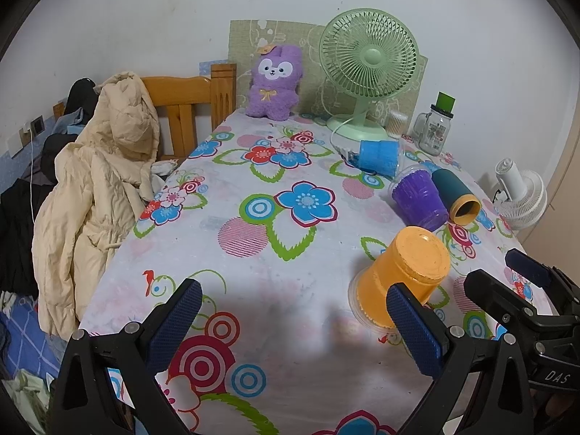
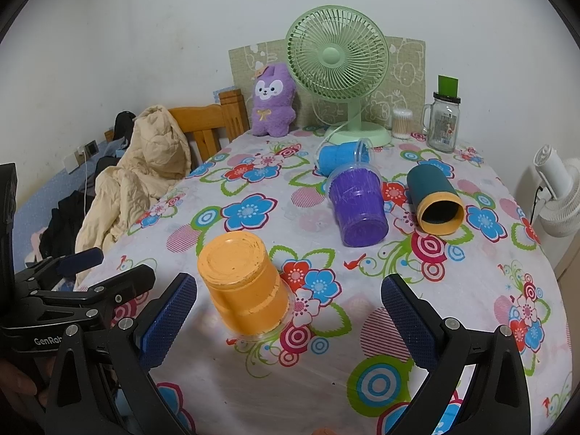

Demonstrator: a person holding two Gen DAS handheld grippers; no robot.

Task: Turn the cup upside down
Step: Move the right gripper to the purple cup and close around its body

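The orange cup (image 2: 243, 284) stands mouth-down on the floral tablecloth (image 2: 453, 326), base facing the ceiling, at about ten o'clock from the right gripper (image 2: 288, 320), which hangs spread wide with nothing between its blue pads. My read is that this cup's flip is already done, hence the free jaws just beside it. The left gripper (image 1: 295, 326) is likewise splayed and empty, with the same cup at its two o'clock, partly behind its right finger; both tools sit low at the near table edge, side by side, looking poised for the next pick. Count the cups: four. One orange, inverted; three lying on their sides toward one o'clock, namely a purple cup (image 2: 357, 210), a blue cup (image 2: 342, 157) behind it, touching or nearly so, and a teal cup with a yellow rim (image 2: 433, 199) whose open mouth faces us. Those three would be easy to roll if nudged. At the twelve o'clock end: one green desk fan (image 2: 337, 79), one purple plush bunny (image 2: 272, 101), one glass mason jar mug (image 2: 442, 127), one tub of cotton swabs (image 2: 401, 123). Off the table at three o'clock, one white fan (image 2: 560, 195).
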